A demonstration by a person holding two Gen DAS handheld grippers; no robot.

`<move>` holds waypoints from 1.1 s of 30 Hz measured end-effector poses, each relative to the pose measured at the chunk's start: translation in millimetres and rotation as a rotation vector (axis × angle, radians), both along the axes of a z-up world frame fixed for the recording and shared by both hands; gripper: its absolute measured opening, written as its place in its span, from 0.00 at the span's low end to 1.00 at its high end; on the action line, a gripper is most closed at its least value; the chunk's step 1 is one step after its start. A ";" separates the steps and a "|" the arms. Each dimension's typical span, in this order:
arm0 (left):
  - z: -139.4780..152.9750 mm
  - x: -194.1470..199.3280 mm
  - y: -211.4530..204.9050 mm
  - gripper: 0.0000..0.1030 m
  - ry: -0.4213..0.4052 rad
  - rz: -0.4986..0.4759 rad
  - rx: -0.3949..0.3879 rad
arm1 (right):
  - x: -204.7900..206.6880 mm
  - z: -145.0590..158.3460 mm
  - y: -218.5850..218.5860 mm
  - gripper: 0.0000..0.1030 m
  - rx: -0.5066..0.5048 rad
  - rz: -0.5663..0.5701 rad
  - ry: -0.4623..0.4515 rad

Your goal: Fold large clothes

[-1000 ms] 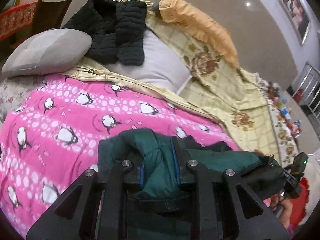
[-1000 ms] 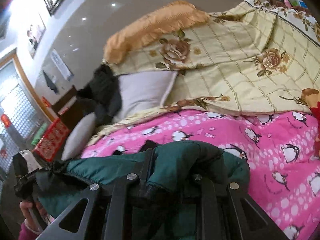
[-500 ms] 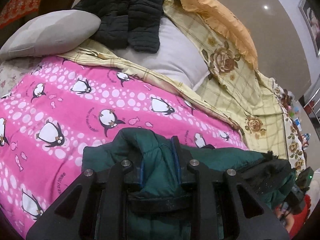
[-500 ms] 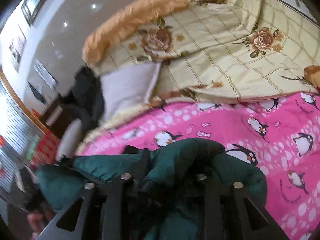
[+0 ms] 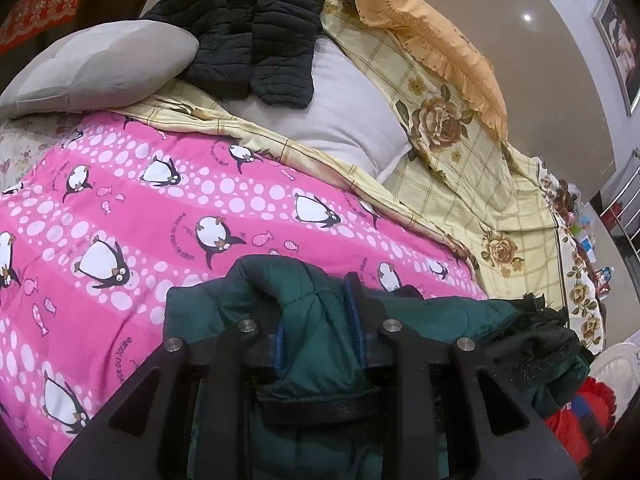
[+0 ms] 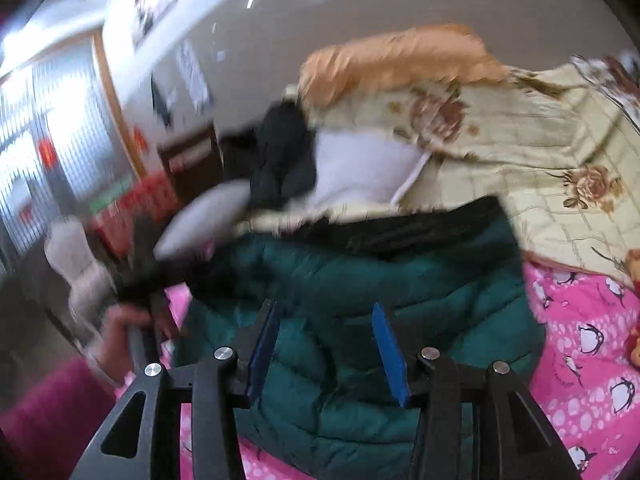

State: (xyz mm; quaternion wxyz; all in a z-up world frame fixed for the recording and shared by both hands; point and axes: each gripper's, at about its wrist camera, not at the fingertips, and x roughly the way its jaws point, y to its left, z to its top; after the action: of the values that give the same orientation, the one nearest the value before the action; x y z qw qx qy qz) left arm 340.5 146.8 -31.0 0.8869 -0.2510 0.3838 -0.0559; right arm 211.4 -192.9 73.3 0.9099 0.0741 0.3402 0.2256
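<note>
Both wrist views – close, angled down – share the bed (image 5: pixel 120 208).

Small curved dark lettering printed beside the penguins on the pink blanket (image 5: pixel 132 216), repeated across the fabric, too small and warped to read with certainty. Nothing legible on the wall pictures (image 5: pixel 618 44) or on the red cloth (image 5: pixel 38 8) at top left. Right wrist view too blurred for any writing: white sheets on the wall (image 6: pixel 192 70) and red signs (image 6: pixel 47 151) unreadable.
</note>
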 end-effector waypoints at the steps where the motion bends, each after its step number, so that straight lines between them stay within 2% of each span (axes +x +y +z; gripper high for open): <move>1: 0.4 0.0 0.0 0.24 -0.001 0.000 0.000 | 4.3 -7.1 9.6 0.45 0.003 0.014 0.011; 5: 1.8 0.4 -0.2 0.27 0.005 -0.019 0.023 | 44.6 -46.5 44.0 0.45 -0.088 -0.056 0.039; 7: 5.7 -2.2 2.5 0.31 0.006 -0.039 0.018 | 65.9 -66.3 53.6 0.45 -0.121 -0.090 0.086; 10: 18.9 -12.2 13.9 0.46 -0.032 -0.065 -0.067 | 88.7 -91.0 60.6 0.46 -0.163 -0.130 0.131; 11: 25.4 -16.4 15.9 0.55 -0.049 -0.075 -0.081 | 97.2 -98.5 64.5 0.47 -0.197 -0.150 0.136; 14: 54.0 -36.7 11.9 0.79 -0.139 -0.076 -0.015 | 118.2 -110.2 64.7 0.54 -0.237 -0.190 0.149; 17: 76.6 -55.3 4.1 0.81 -0.208 -0.120 0.007 | 134.4 -120.0 58.6 0.56 -0.247 -0.217 0.173; 20: 83.4 -65.0 -14.8 0.81 -0.204 -0.149 0.111 | 144.8 -124.2 56.0 0.60 -0.257 -0.227 0.180; 23: 65.0 -59.3 -25.4 0.81 -0.149 -0.134 0.164 | 145.3 -121.0 57.6 0.60 -0.263 -0.223 0.189; 26: 28.4 -40.8 -29.8 0.81 -0.072 -0.089 0.221 | 136.3 -105.8 43.9 0.60 -0.165 -0.209 0.173; 29: 7.3 -26.0 -25.6 0.81 -0.050 -0.037 0.233 | 119.2 -84.8 17.1 0.60 -0.080 -0.237 0.139; 32: -2.7 -11.0 -19.7 0.81 -0.037 0.010 0.233 | 116.6 -71.5 -0.2 0.64 -0.158 -0.276 0.112; 33: -5.6 -4.7 -18.0 0.81 -0.025 0.040 0.266 | 121.1 -70.7 -8.2 0.64 -0.202 -0.295 0.118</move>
State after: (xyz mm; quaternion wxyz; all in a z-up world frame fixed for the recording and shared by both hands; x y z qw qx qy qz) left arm 335.8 128.8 -36.7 0.9180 -0.1381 0.3717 0.0102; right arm 332.5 -201.1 2.6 0.9143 0.0446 0.3995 0.0495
